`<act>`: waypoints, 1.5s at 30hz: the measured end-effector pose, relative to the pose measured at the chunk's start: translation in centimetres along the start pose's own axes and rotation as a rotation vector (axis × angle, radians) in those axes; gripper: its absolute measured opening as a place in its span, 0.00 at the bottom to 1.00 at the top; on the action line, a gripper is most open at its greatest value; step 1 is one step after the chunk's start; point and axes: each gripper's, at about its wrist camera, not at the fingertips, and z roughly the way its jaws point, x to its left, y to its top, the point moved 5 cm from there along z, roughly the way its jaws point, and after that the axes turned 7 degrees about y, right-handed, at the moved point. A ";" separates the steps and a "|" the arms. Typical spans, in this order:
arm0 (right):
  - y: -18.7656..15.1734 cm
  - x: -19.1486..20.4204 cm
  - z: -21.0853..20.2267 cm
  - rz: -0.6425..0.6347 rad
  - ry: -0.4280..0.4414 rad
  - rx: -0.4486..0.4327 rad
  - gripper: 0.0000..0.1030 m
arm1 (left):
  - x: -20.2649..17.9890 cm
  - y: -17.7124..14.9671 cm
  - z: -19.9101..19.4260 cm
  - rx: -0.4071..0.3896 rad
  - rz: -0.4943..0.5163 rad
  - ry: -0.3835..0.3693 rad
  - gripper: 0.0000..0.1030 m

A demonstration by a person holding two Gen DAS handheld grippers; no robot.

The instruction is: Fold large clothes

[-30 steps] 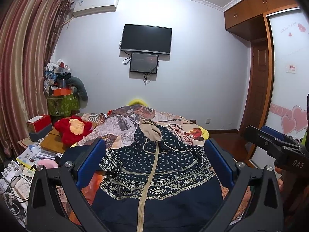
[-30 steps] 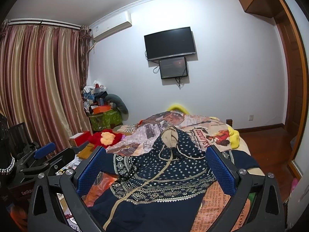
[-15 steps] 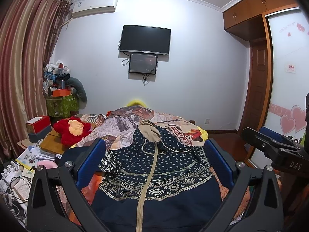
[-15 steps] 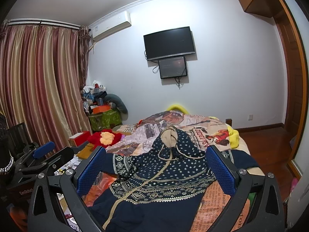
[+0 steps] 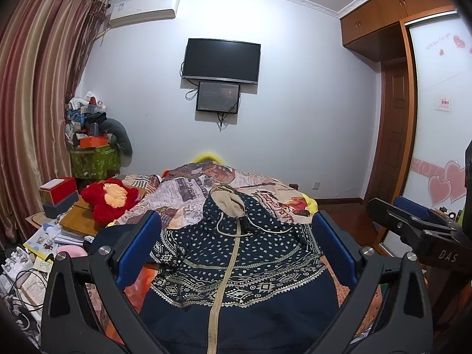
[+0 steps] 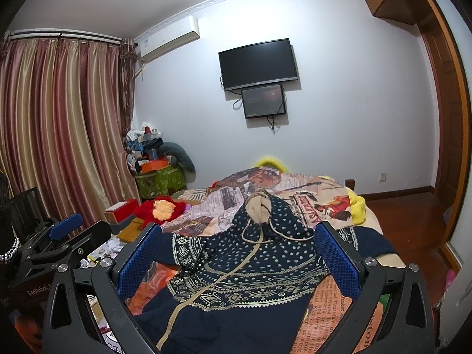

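A navy hooded jacket (image 5: 236,268) with white dots, patterned bands and a tan zipper lies front up on the bed, hood pointing away; it also shows in the right wrist view (image 6: 244,274). My left gripper (image 5: 234,247) is open and empty, held above the jacket's lower half. My right gripper (image 6: 236,253) is open and empty, also above the jacket. The right gripper shows at the right edge of the left wrist view (image 5: 413,224), and the left gripper shows at the left edge of the right wrist view (image 6: 59,236).
The bed has a printed cover (image 5: 188,188). A red plush toy (image 5: 109,197), boxes (image 5: 57,191) and papers lie at the bed's left. A green bin (image 5: 94,159) piled with things stands by the curtain. A wardrobe (image 5: 436,147) and door (image 6: 448,135) are right.
Both views have shifted only slightly; the grippers stay open above the jacket, and the jacket has not moved.
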 end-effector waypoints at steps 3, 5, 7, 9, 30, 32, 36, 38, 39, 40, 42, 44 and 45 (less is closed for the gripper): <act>-0.1 -0.1 0.2 0.005 0.000 0.005 1.00 | 0.0 0.1 0.2 0.003 -0.001 0.001 1.00; -0.2 -0.2 0.5 0.009 -0.001 0.010 1.00 | 0.1 0.1 0.4 0.005 -0.003 0.002 1.00; -0.3 -0.3 0.8 0.011 -0.001 0.016 1.00 | 0.3 0.0 0.6 0.010 -0.007 0.005 1.00; -0.3 -0.3 1.1 0.011 -0.002 0.024 1.00 | 0.5 -0.1 1.0 0.023 -0.011 0.005 1.00; -2.1 -5.8 19.9 0.058 0.008 0.283 1.00 | 18.4 -5.8 22.0 0.438 -0.097 0.314 1.00; -2.9 -6.4 23.2 0.042 -0.008 0.350 1.00 | 20.0 -7.3 23.7 0.490 -0.070 0.345 1.00; -5.9 -6.8 29.7 -0.024 -0.006 0.541 1.00 | 22.8 -10.9 26.5 0.584 -0.107 0.345 1.00; -8.1 -6.9 32.8 -0.019 0.016 0.632 1.00 | 23.9 -12.6 27.4 0.634 -0.156 0.332 1.00; -9.0 -6.9 33.9 -0.007 0.021 0.666 1.00 | 24.3 -13.4 27.8 0.657 -0.186 0.322 1.00; -10.0 -7.0 35.1 0.010 0.027 0.700 1.00 | 25.1 -14.5 28.3 0.685 -0.235 0.311 1.00; -11.7 -7.2 37.4 0.025 0.028 0.769 1.00 | 25.9 -15.6 28.7 0.719 -0.308 0.301 1.00; -13.4 -7.0 39.5 0.030 0.027 0.834 1.00 | 26.9 -16.6 29.4 0.749 -0.398 0.278 0.99; -13.9 -6.9 40.1 0.031 0.034 0.854 1.00 | 27.3 -17.0 29.7 0.758 -0.428 0.272 0.94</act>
